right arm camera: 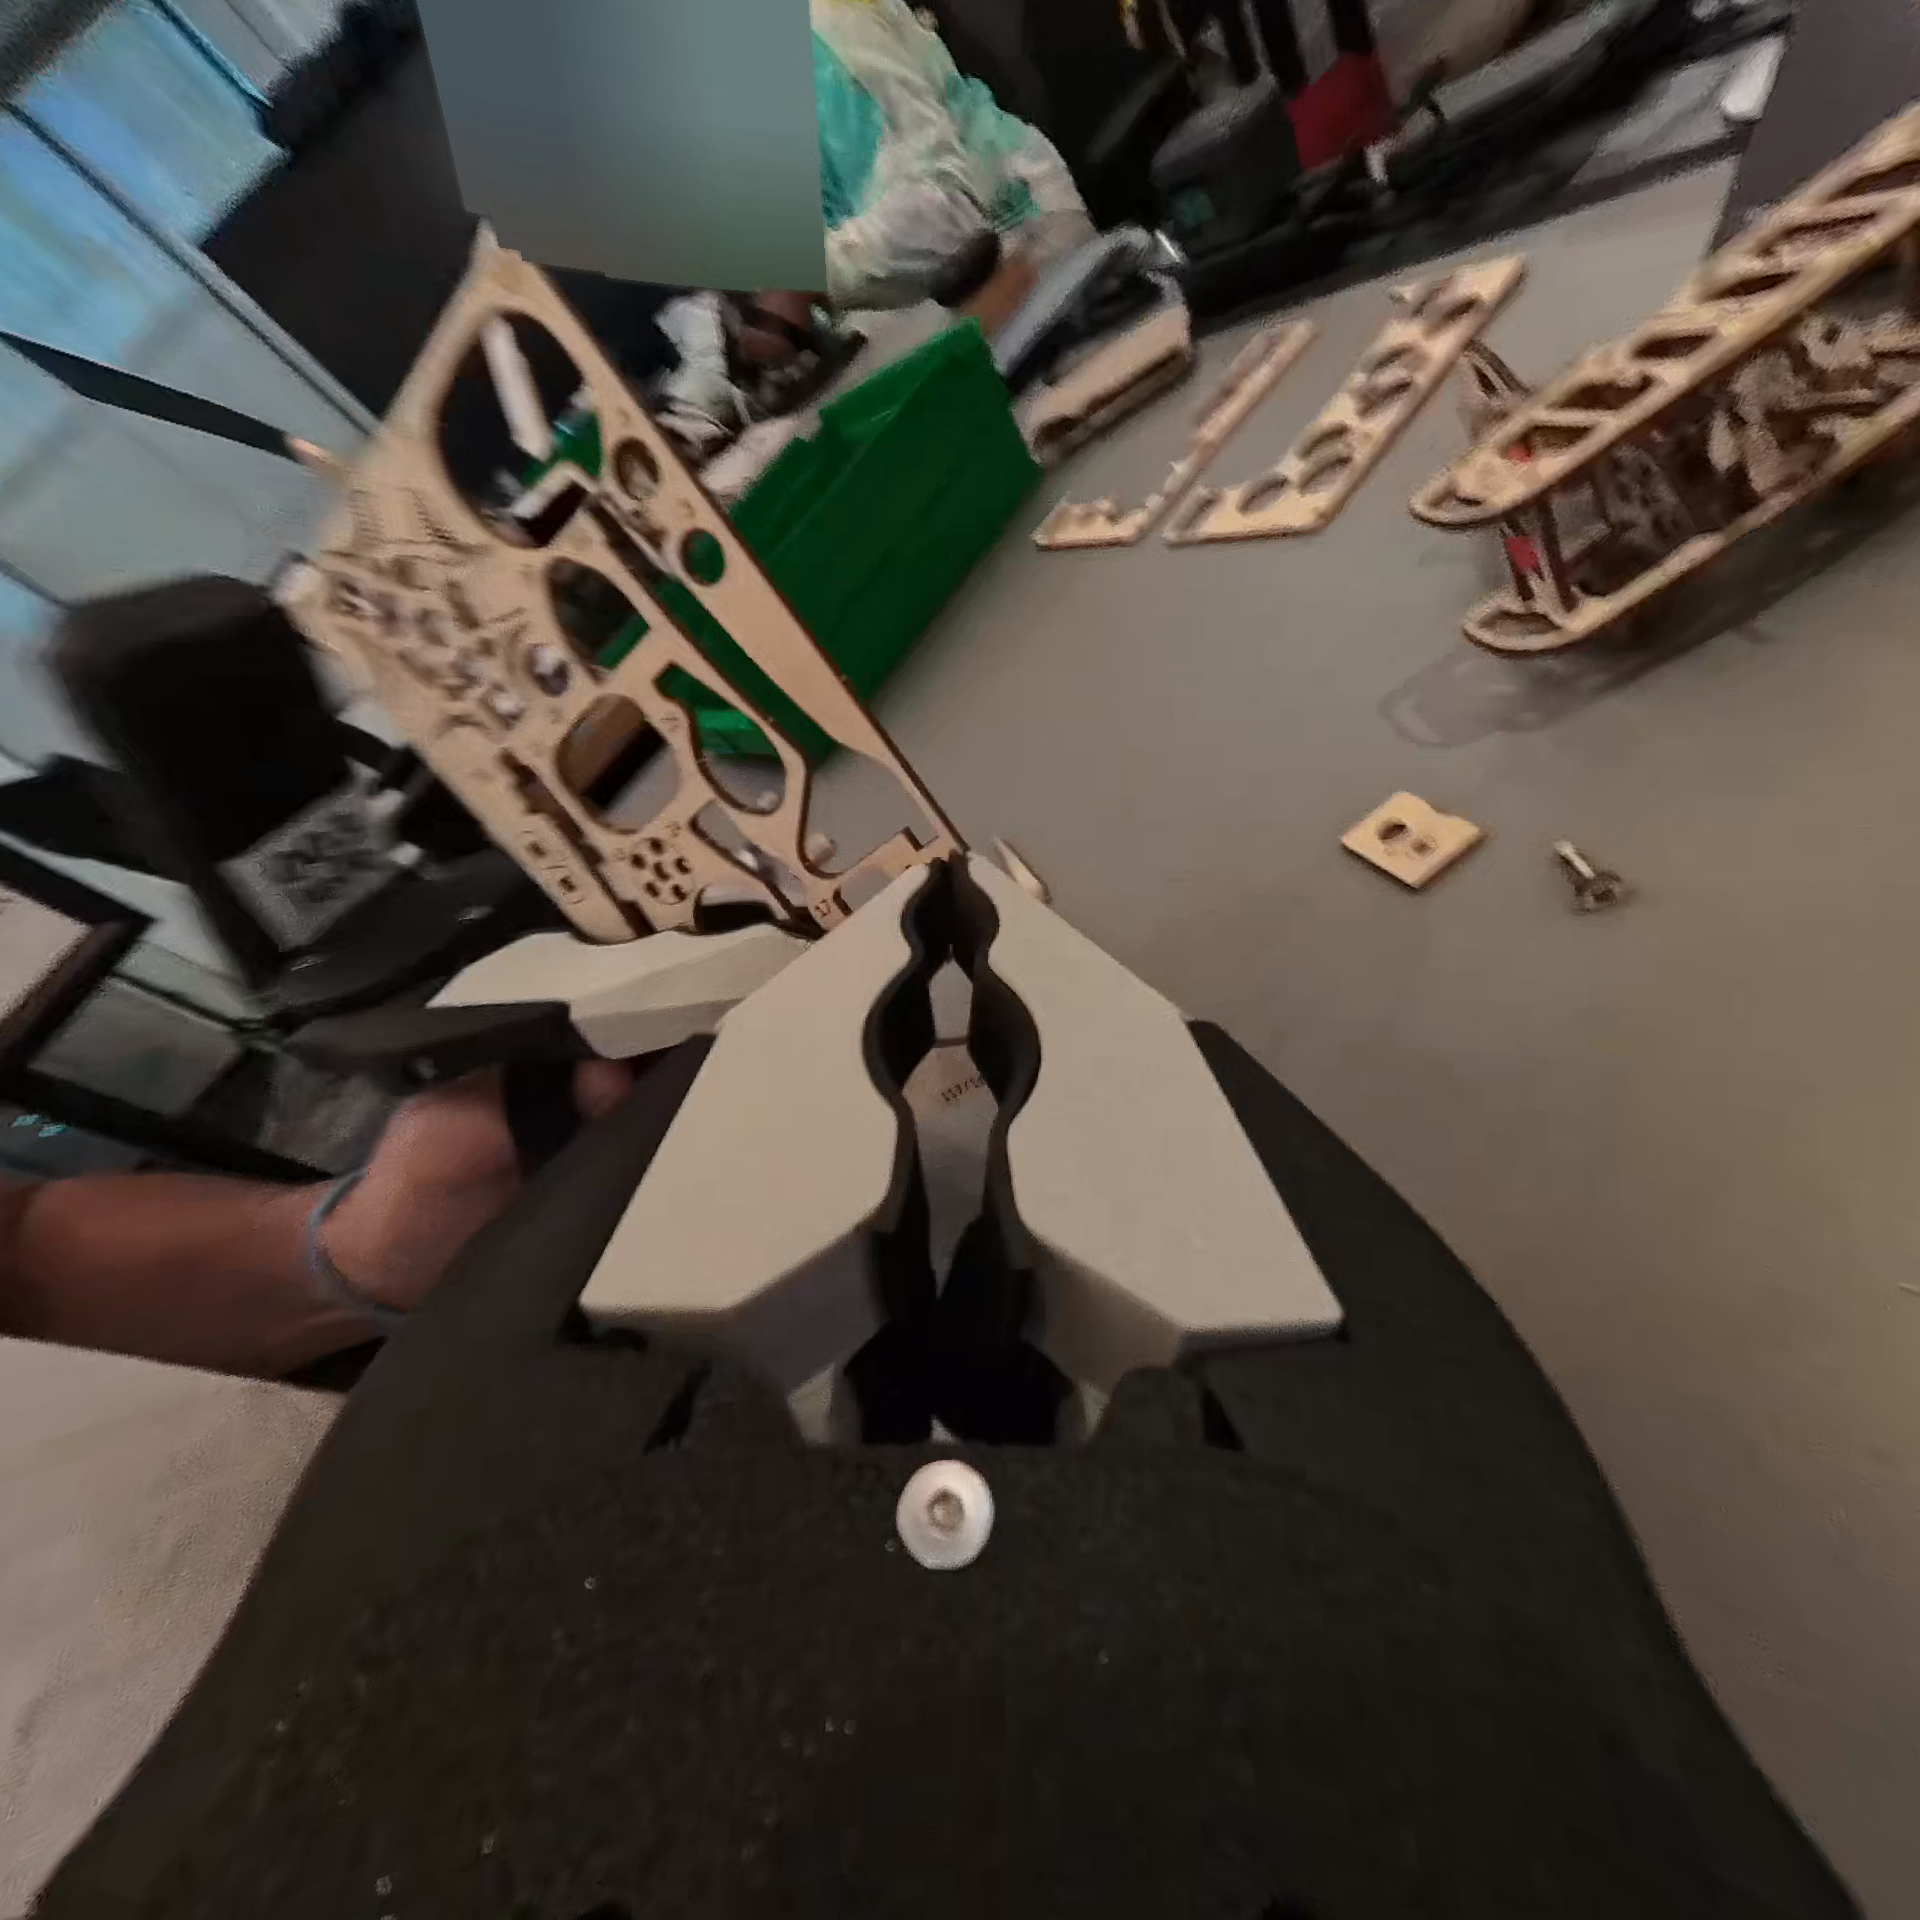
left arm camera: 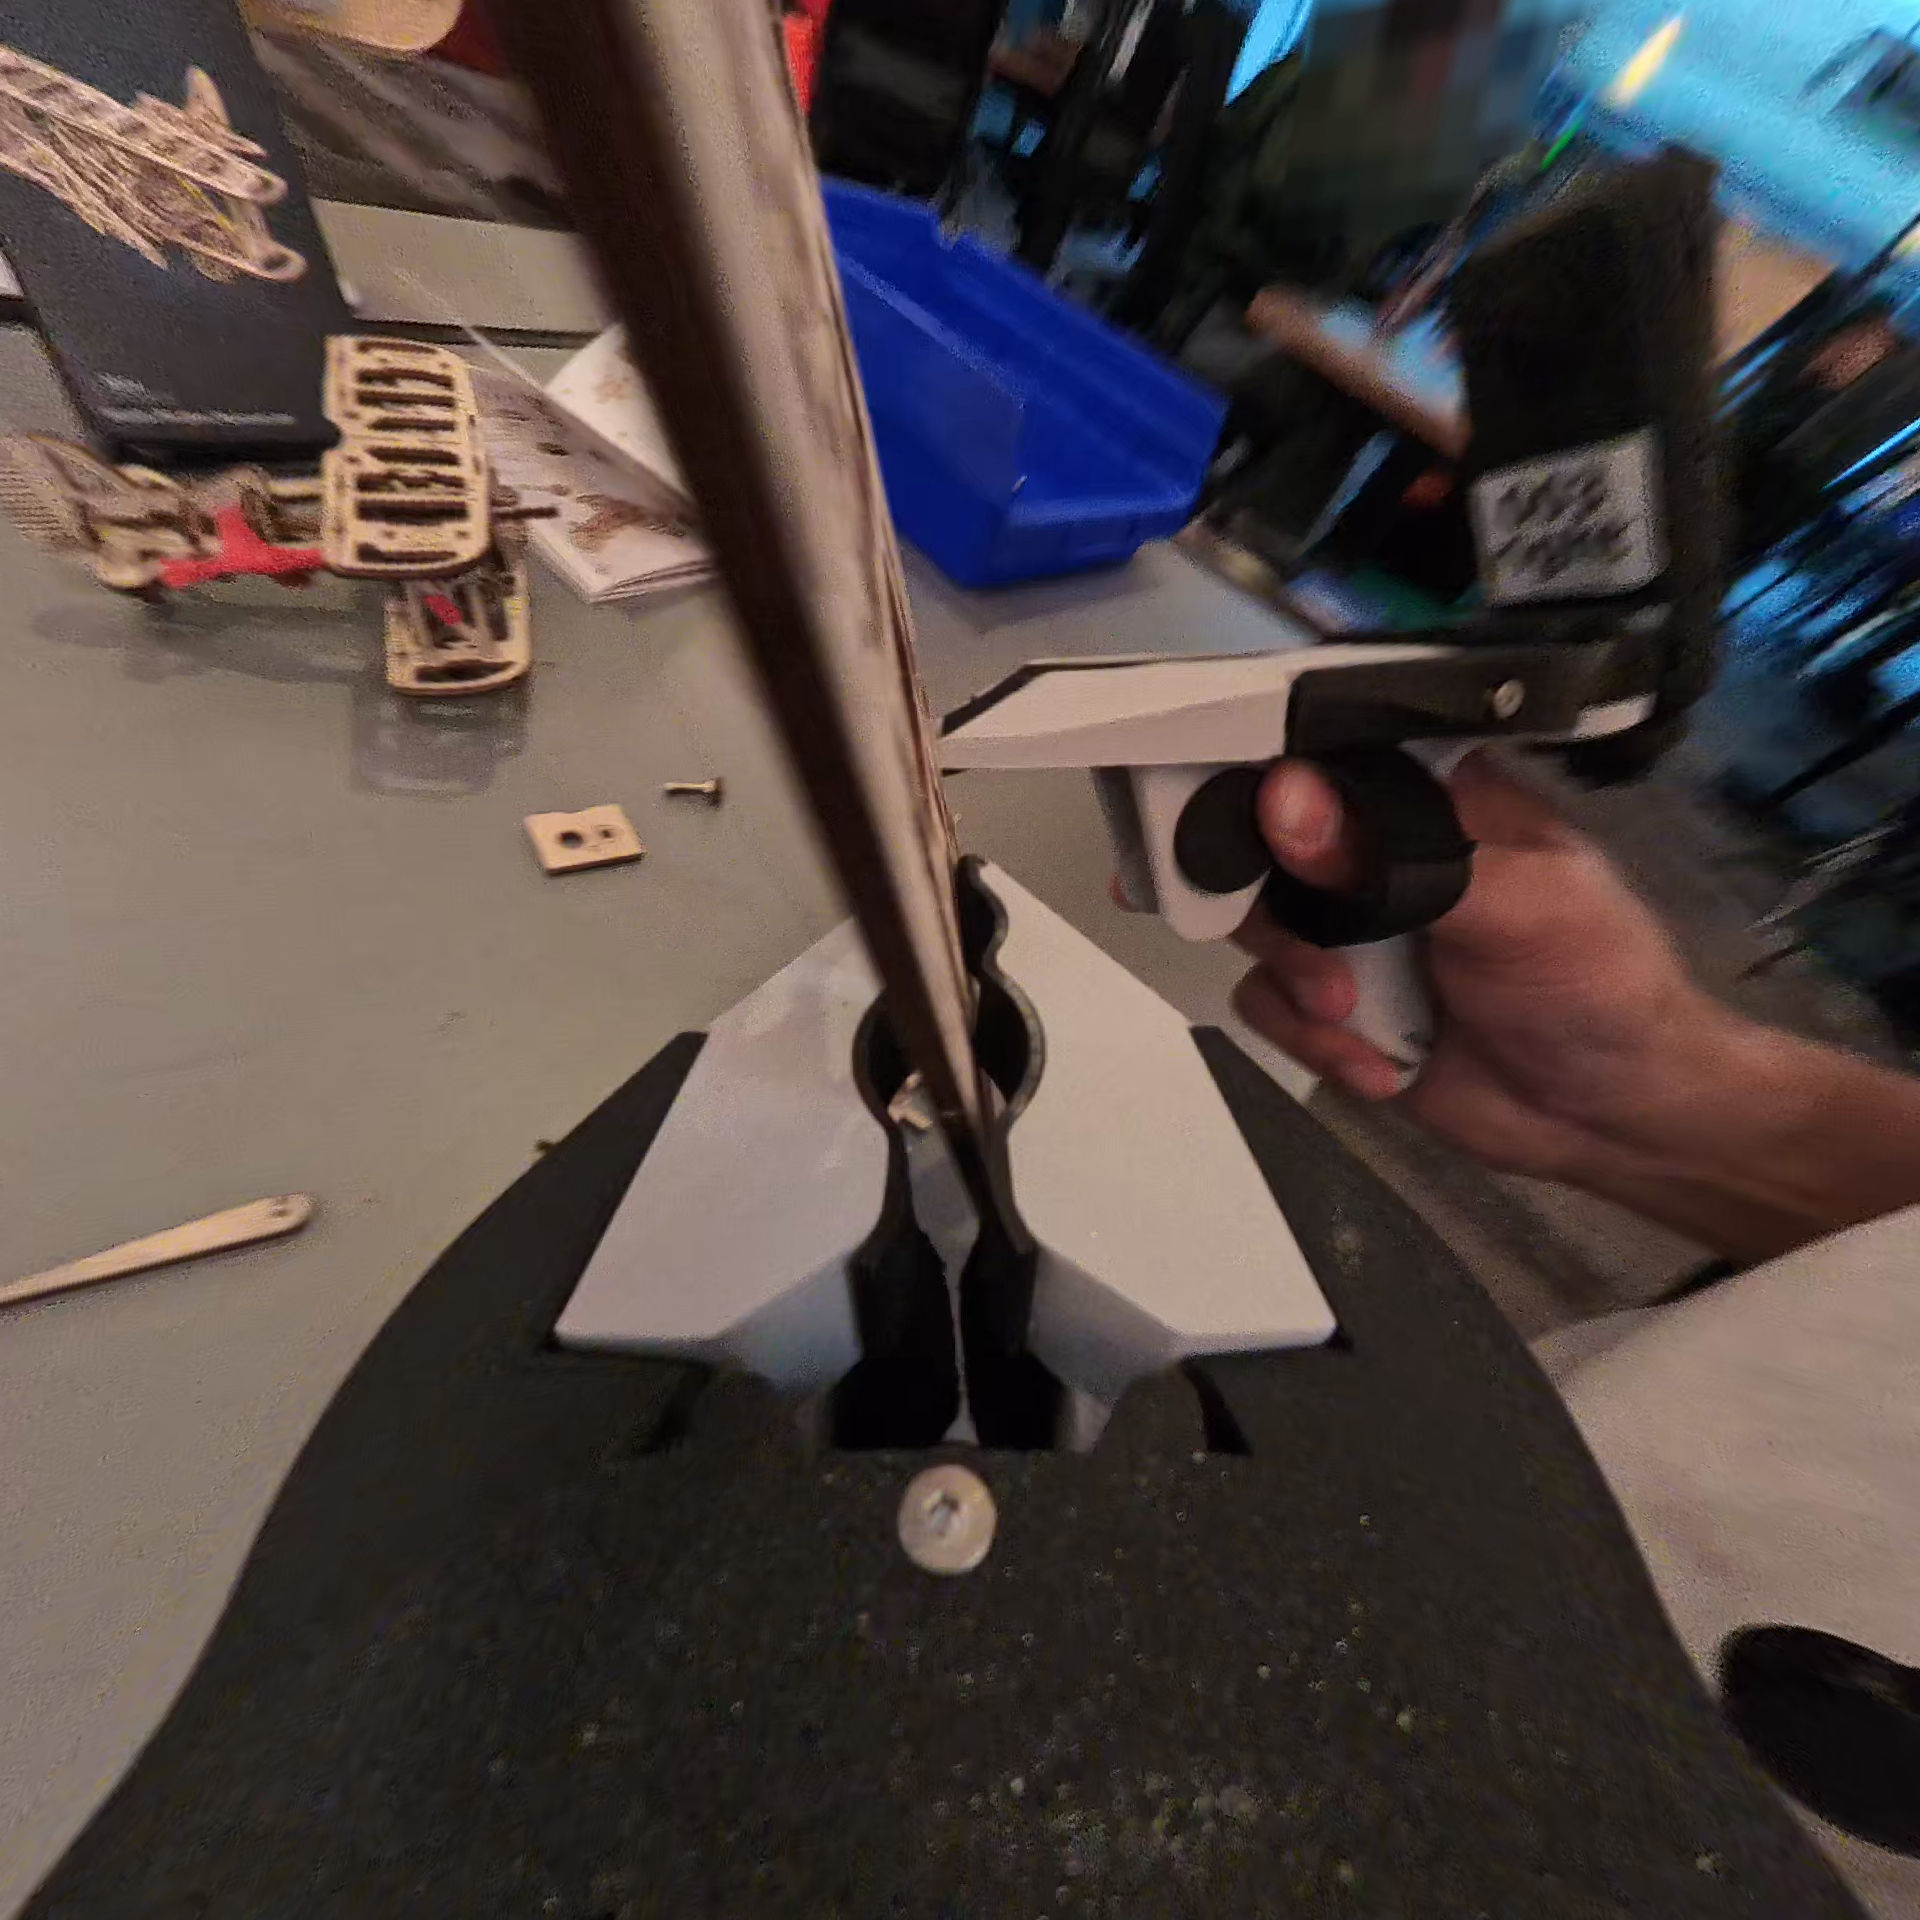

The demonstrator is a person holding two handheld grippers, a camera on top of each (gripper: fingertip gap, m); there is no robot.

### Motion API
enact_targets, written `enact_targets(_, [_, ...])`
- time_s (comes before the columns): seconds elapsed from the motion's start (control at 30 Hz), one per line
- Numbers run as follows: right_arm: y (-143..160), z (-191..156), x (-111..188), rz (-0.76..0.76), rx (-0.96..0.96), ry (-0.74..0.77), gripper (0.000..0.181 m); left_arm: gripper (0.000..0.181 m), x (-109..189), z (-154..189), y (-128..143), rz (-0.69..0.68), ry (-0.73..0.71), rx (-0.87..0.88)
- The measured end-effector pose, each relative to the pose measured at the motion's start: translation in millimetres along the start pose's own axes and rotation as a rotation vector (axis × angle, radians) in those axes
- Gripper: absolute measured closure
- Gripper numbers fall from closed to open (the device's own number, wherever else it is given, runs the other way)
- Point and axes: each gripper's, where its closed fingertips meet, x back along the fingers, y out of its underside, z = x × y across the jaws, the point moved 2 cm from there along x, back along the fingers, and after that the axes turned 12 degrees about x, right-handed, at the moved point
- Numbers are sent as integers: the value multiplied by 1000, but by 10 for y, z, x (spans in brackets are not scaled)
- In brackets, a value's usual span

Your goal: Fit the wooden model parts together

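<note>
My left gripper (left arm camera: 966, 873) is shut on a thin laser-cut wooden parts sheet (left arm camera: 748, 416) and holds it upright above the grey table (left arm camera: 260, 987). In this view the sheet is edge-on. In the right wrist view the sheet (right arm camera: 436, 623) shows its face, with several cut-outs, and a left finger (right arm camera: 623, 982) sits under its lower edge. My right gripper (right arm camera: 951, 873) is shut, its tips against the sheet's lower corner. In the left wrist view the right gripper (left arm camera: 940, 743) comes in from the right and meets the sheet's face. A small pale wooden sliver (right arm camera: 1023, 868) shows beside the tips.
A partly built wooden biplane (left arm camera: 405, 509) (right arm camera: 1683, 416) stands on the table. A small square wooden plate (left arm camera: 582, 840) (right arm camera: 1410, 840), a pin (left arm camera: 694, 790) and a wooden stick (left arm camera: 156, 1252) lie loose. A blue bin (left arm camera: 997, 416), a green bin (right arm camera: 883, 520) and spent sheets (right arm camera: 1330, 416) lie behind. The grippers are tip to tip, or close to it.
</note>
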Motion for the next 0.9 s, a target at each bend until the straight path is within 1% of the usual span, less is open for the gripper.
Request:
enact_targets(0.07, [39,37,-22,-12,-61,-58,181,180,7,-52,13,4,77,118])
enact_targets(0.13, [63,76,-12,19,-149,-119,181,180,-6,-65,31,-19,159,270])
enact_targets(0.2, [-3,161,55,63,-180,-155,181,180,21,-87,-47,-1,245,360])
enact_targets(0.23, [-33,148,72,72,-205,-219,181,180,45,-71,-91,9,303,392])
enact_targets(0.27, [0,136,52,39,-221,-260,172,181,54,-55,-101,4,345,419])
enact_targets(0.3, [-18,97,42,55,-218,-306,168,181,49,-32,-79,-16,381,440])
enact_targets(0.33, [-63,21,45,87,-208,-377,169,181,47,17,-55,-36,433,472])
enact_targets(0.4, [-45,-22,30,41,-223,-426,163,181,54,66,-51,-27,478,516])
enact_targets(0.43, [-59,-66,47,49,-224,-459,172,180,56,90,-39,-30,482,504])
enact_targets(0.5, [-57,-74,67,52,-233,-451,175,180,65,114,-38,-28,480,482])
enact_targets(0.63, [-60,-93,95,65,-314,-488,175,180,80,142,-41,-23,497,482])
enact_targets(0.77, [-91,-85,138,73,-284,-477,175,181,82,163,-57,-18,485,443])
enact_targets(0.83, [-118,-20,181,92,-237,-430,176,180,95,154,-77,-9,482,431])
enact_targets(0.87, [-110,19,195,82,-176,-388,173,181,105,148,-96,-1,480,429])
enact_targets(0.9, [-105,46,209,73,-67,-339,168,180,112,148,-109,2,478,421])
